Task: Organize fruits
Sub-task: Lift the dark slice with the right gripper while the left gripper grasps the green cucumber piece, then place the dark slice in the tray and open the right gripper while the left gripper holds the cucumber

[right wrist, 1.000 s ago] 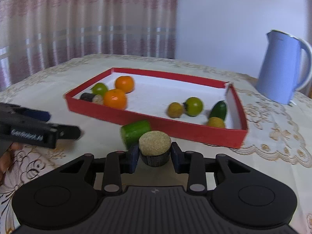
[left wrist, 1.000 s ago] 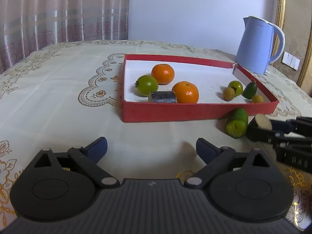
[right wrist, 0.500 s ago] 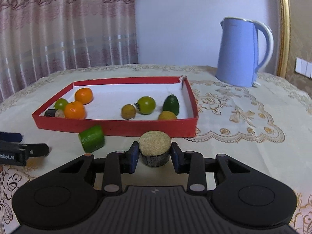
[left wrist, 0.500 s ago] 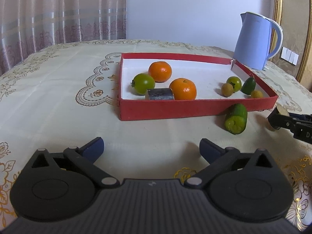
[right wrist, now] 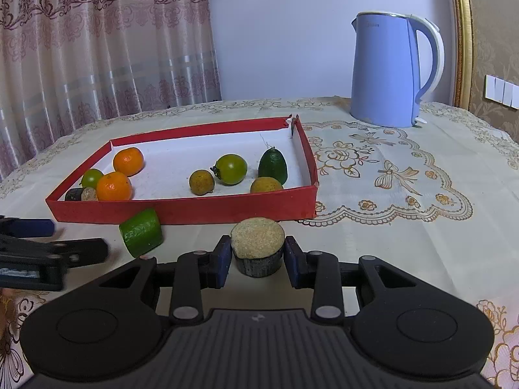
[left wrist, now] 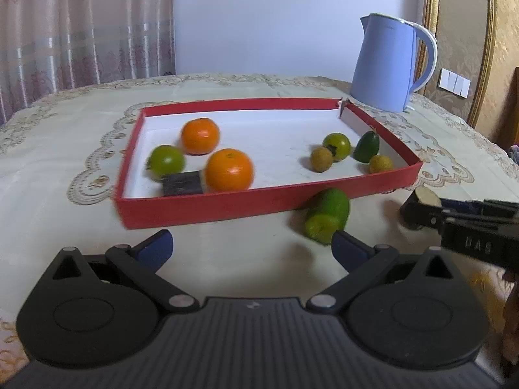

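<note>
The right claw (right wrist: 258,259) grips a dark-skinned, tan-topped cut cylinder piece (right wrist: 258,246) at lower centre. The left claw (left wrist: 251,248) gapes wide and empty, its jaws having just been opening, below the red cardboard tray (left wrist: 227,204).

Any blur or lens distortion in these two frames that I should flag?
Left wrist view: motion blur smears the red tray, the green fruit inside it and the cut green piece in front. Right wrist view: sharp; the dark stub gripped in the right tool is crisp. Both views: fisheye bending, seen in the bowed gold frame and curtain.
</note>
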Available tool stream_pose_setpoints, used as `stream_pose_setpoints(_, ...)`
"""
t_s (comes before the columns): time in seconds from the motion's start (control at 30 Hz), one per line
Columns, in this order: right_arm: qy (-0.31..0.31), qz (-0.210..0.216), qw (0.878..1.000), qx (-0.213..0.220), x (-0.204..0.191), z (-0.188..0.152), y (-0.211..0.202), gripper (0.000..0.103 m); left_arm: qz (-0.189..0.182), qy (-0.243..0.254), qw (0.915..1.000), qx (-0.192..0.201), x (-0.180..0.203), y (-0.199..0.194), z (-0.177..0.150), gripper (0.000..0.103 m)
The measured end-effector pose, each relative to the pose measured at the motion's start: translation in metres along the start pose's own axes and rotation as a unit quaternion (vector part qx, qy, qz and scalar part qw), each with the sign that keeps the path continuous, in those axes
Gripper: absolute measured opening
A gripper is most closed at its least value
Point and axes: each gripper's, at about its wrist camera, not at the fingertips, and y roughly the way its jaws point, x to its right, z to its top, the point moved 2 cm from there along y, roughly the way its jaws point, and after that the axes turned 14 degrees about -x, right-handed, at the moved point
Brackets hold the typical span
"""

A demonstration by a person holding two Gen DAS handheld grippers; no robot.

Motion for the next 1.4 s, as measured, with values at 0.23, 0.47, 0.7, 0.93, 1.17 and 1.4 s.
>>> stream_pose_setpoints(0.23, 0.013, 0.011, 1.0, 0.001, 0.004, 0.0, -0.001, 0.034, -0.018, -0.014, 0.9996, -0.019, 0.013, 0.015, 0.01, 0.103)
stream_pose_setpoints(0.47, 0.018, 0.014, 1.0, 0.001, 0.006, 0.0, -0.001, 0.034, -0.011, -0.004, 0.9996, -0.026, 0.022, 0.027, 0.017, 0.1)
stream_pose_setpoints(0.7, 0.021, 0.017, 1.0, 0.001, 0.006, -0.001, -0.001, 0.034, 0.008, 0.012, 0.9997, -0.021, 0.027, 0.031, 0.016, 0.097)
stream_pose_setpoints(0.93, 0.021, 0.017, 1.0, 0.001, 0.007, 0.0, -0.001, 0.034, 0.007, 0.048, 0.9988, -0.008, 0.036, 0.027, 0.011, 0.071)
stream_pose_setpoints(1.17, 0.021, 0.017, 1.0, 0.001, 0.007, 0.0, -0.001, 0.034, -0.021, 0.081, 0.9965, -0.003, 0.047, 0.021, 0.007, 0.032)
stream_pose_setpoints(1.4, 0.019, 0.016, 1.0, 0.0, 0.006, -0.001, 0.0, 0.034, 0.007, 0.06, 0.9982, 0.003, 0.036, 0.013, 0.002, 0.031)
